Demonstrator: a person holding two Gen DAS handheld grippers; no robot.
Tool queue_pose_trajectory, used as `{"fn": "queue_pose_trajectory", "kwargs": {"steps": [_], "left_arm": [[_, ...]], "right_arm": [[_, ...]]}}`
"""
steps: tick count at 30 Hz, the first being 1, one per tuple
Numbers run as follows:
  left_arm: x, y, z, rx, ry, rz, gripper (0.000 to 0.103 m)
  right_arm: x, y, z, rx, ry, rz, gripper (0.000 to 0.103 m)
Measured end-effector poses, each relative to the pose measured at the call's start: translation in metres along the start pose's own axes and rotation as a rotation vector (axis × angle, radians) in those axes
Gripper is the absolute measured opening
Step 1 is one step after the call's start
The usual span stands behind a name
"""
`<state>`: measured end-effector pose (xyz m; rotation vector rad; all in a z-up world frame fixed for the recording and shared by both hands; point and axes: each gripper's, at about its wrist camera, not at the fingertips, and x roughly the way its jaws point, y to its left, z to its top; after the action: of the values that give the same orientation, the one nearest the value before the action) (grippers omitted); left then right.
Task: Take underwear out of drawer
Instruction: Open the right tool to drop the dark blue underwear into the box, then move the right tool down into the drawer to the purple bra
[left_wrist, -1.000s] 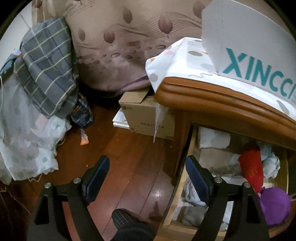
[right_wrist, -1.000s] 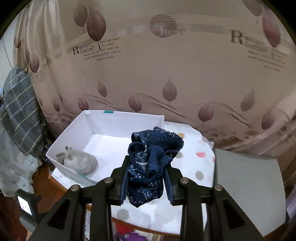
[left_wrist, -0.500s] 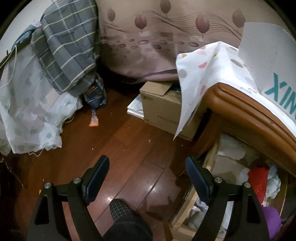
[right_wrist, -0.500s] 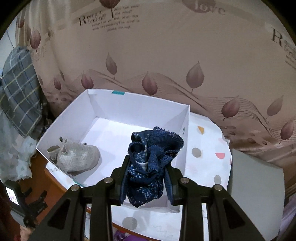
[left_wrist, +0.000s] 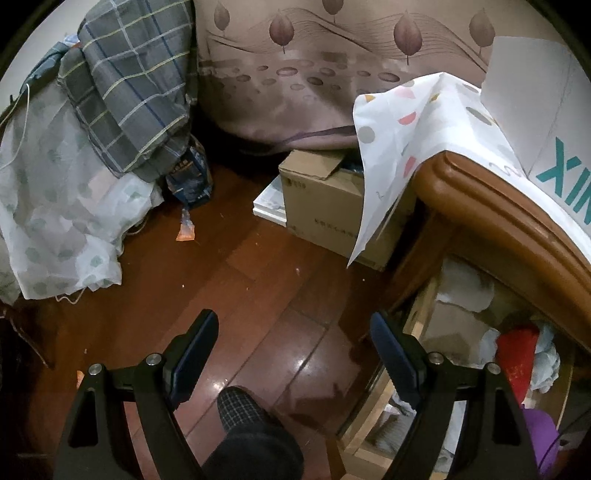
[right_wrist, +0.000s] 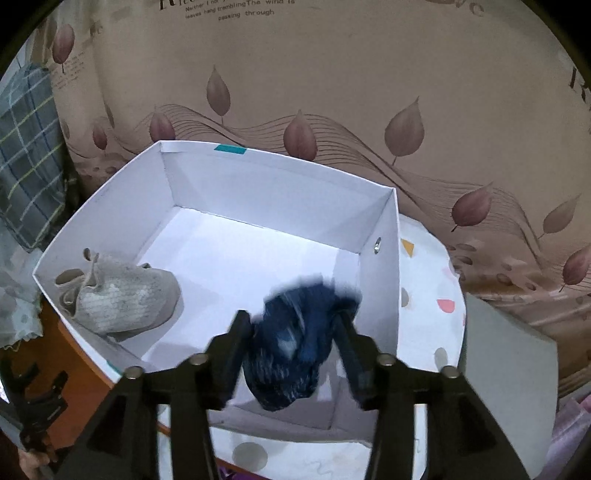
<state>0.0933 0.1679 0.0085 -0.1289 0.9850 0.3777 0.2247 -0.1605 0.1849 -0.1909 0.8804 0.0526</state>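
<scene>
My right gripper (right_wrist: 293, 325) hangs over the near right corner of the white box (right_wrist: 280, 177), its jaws parted wider than before. The dark blue underwear (right_wrist: 295, 350) sits blurred between the fingers, seemingly slipping down. A grey piece of underwear (right_wrist: 122, 295) lies in the box's near left corner. My left gripper (left_wrist: 293, 332) is open and empty above the wooden floor. The open drawer (left_wrist: 421, 325) is at its right, with red (left_wrist: 517, 354), white and purple (left_wrist: 539, 435) clothes inside.
The white box stands on a spotted white cloth (right_wrist: 424, 295) covering the cabinet top (left_wrist: 498, 206). A cardboard box (left_wrist: 325, 206) sits on the floor beside the cabinet. Plaid and sheer fabrics (left_wrist: 110, 96) pile up at the left. A leaf-print curtain (right_wrist: 332, 92) hangs behind.
My right gripper moved forward over the box and its jaws widened, and the blue underwear blurs as it drops. My left gripper swung left, away from the drawer.
</scene>
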Motion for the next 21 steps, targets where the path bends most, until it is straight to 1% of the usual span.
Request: {"fn": "queue_pose_trajectory", "kwargs": {"steps": [1, 3, 5, 8, 11, 14, 17, 18, 21], "left_arm": [[-0.001, -0.001, 0.000, 0.005, -0.004, 0.000, 0.082], [-0.002, -0.003, 0.000, 0.015, -0.010, -0.003, 0.082], [-0.004, -0.007, 0.000, 0.028, -0.014, -0.022, 0.082], [-0.008, -0.015, -0.002, 0.062, -0.027, -0.055, 0.083], [-0.012, -0.026, -0.006, 0.111, -0.034, -0.094, 0.083], [-0.016, -0.039, -0.010, 0.163, -0.035, -0.135, 0.084], [-0.016, -0.048, -0.013, 0.191, -0.009, -0.188, 0.085], [-0.016, -0.051, -0.015, 0.201, 0.000, -0.205, 0.085], [-0.015, -0.062, -0.020, 0.252, 0.009, -0.214, 0.085]], "right_arm": [[0.000, 0.000, 0.000, 0.001, -0.002, -0.003, 0.056], [-0.001, -0.001, 0.002, 0.007, -0.004, -0.011, 0.057], [-0.006, -0.003, 0.001, 0.015, -0.011, -0.010, 0.057], [-0.027, -0.004, -0.006, 0.018, -0.035, 0.018, 0.057], [-0.054, -0.004, -0.024, -0.005, -0.034, 0.052, 0.057], [-0.079, -0.003, -0.055, -0.030, -0.014, 0.095, 0.058], [-0.095, -0.003, -0.092, -0.040, 0.033, 0.121, 0.065], [-0.096, -0.003, -0.106, -0.044, 0.055, 0.131, 0.068], [-0.087, -0.001, -0.144, -0.052, 0.139, 0.145, 0.071]]}}
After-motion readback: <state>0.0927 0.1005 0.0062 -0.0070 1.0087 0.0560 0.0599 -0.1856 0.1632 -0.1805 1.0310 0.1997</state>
